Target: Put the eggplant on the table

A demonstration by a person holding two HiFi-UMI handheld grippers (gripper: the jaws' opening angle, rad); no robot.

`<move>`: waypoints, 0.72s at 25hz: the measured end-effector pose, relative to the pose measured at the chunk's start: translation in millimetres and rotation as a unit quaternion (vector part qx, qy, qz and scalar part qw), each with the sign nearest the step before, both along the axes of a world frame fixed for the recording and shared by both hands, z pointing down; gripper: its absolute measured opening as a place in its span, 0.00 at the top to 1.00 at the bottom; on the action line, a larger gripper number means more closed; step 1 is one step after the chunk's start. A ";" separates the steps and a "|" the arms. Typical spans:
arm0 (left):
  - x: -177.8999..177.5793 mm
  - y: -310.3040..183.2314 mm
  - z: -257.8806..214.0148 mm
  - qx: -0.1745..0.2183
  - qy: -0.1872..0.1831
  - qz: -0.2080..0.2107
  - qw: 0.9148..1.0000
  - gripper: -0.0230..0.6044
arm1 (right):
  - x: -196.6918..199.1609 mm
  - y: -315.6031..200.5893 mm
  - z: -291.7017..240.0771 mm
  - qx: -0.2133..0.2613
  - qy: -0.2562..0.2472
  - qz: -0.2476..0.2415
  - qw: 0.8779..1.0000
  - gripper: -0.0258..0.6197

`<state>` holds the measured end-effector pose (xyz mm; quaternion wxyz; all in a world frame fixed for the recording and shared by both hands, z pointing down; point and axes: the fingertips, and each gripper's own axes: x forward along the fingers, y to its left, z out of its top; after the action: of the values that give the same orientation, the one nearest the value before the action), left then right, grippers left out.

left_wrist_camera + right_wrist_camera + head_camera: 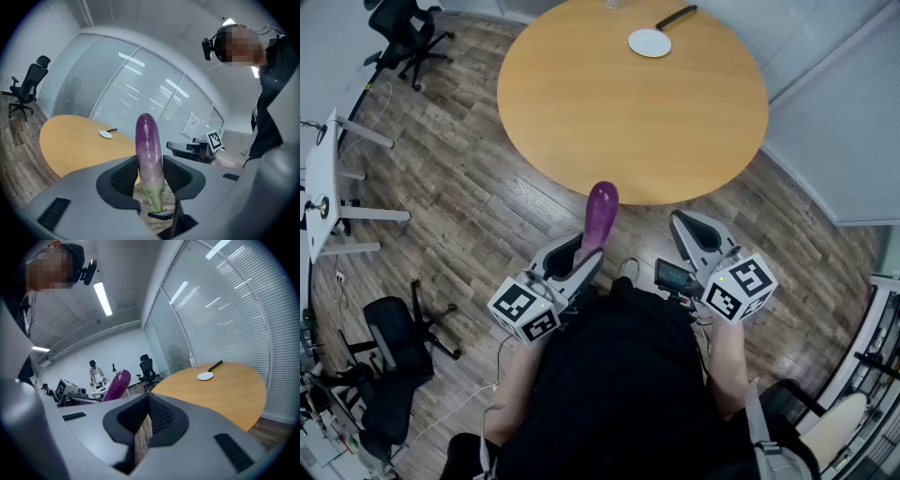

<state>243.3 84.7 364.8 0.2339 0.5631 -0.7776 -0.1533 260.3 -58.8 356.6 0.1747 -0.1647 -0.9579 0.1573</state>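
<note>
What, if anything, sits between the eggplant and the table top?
Nothing visible does. The left hand-held gripper grips the eggplant at the near edge of the table, and the wood ahead of it is bare. Only a white plate and a black object lie at the far side, out of the way.

Head view: the round table [633, 103] fills the upper centre, with a plate [650, 42] near its far edge and a slim object [676, 17] just beside it. Below the table's near edge, the eggplant [600, 214] stands between the left gripper's [581, 255] jaws, with the right gripper [694, 227] apart to its right. One office chair [408, 33] stands upper left and a second chair [389, 361] lower left, with a desk [323, 183] between them at the left edge.
</note>
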 end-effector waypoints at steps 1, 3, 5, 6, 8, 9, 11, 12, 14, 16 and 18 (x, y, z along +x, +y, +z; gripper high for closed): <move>1.3 -3.1 -1.4 0.004 0.000 0.001 1.000 0.69 | 2.3 -3.8 -1.3 0.000 -0.001 0.002 1.000 0.93; 4.0 -9.5 -4.6 0.010 -0.002 0.003 1.000 0.69 | 6.7 -10.4 -3.9 0.000 -0.002 0.005 1.000 0.93; 6.7 -16.1 -8.1 0.008 -0.006 0.007 1.000 0.69 | 10.2 -15.7 -5.7 0.000 -0.004 0.007 1.000 0.93; 8.2 -19.1 -9.2 0.006 -0.007 0.009 1.000 0.69 | 11.6 -18.3 -6.1 0.000 -0.005 0.009 1.000 0.93; 11.5 -23.5 -9.0 0.003 -0.008 0.011 1.000 0.69 | 14.1 -22.9 -8.3 -0.001 -0.015 0.013 1.000 0.93; 13.0 -24.9 -8.0 0.003 -0.009 0.012 1.000 0.69 | 15.0 -24.1 -11.2 -0.001 -0.025 0.014 1.000 0.93; 15.0 -26.7 -7.0 0.003 -0.008 0.011 1.000 0.69 | 15.9 -25.3 -17.7 -0.003 -0.044 0.010 0.999 0.93; 15.7 -27.5 -7.1 0.000 -0.006 0.008 1.000 0.69 | 15.9 -26.0 -19.2 -0.004 -0.049 0.007 0.999 0.93; 18.3 -29.2 -6.6 -0.006 -0.004 0.003 1.000 0.69 | 16.7 -29.2 -17.3 -0.005 -0.047 0.004 0.999 0.93; 22.1 -30.1 -5.1 -0.013 -0.007 0.000 1.000 0.69 | 18.7 -33.5 -11.7 -0.013 -0.038 0.005 0.999 0.93; 23.1 -28.3 -4.1 -0.020 -0.009 -0.005 1.000 0.69 | 18.6 -35.7 -5.8 -0.023 -0.027 0.005 0.999 0.93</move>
<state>266.4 56.4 360.7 0.2373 0.5559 -0.7854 -0.1338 278.9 -94.5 350.8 0.1439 -0.1676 -0.9593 0.1756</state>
